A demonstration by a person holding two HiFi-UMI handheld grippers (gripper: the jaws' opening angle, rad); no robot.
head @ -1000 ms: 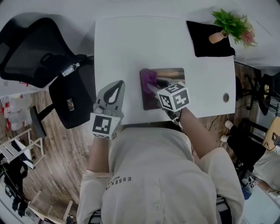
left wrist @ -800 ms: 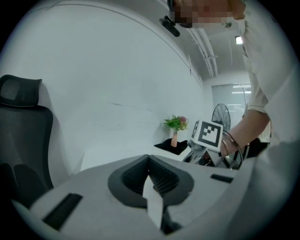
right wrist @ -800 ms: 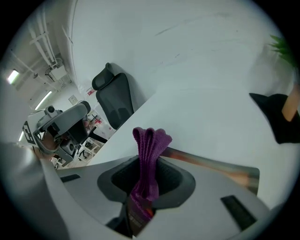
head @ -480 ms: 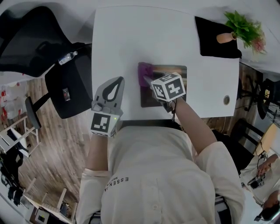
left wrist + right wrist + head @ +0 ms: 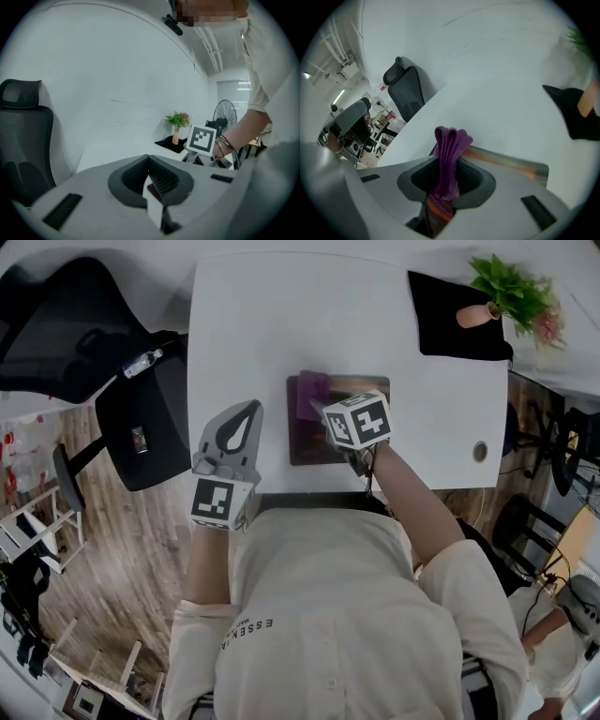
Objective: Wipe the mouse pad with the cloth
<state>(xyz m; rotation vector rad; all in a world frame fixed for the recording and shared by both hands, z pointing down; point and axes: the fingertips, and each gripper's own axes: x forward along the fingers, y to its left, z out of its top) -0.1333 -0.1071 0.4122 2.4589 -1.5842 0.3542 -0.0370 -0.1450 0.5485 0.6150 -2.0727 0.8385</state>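
At the mouse pad's (image 5: 311,450) ten o'clock corner, your right gripper (image 5: 323,413) pinches the bunched purple cloth (image 5: 312,393) for scrubbing. Your left gripper (image 5: 244,418) rests at nine o'clock, jaws pressed together, empty, out of the way.

pale shirt (image 5: 349,620), back print, seemingly "ESSEN…", rest unclear

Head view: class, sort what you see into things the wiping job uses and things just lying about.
In use: cloth, mouse pad, right gripper gripping the cloth.
Lying about: potted plant, black mat, office chair; left gripper idle, shut.
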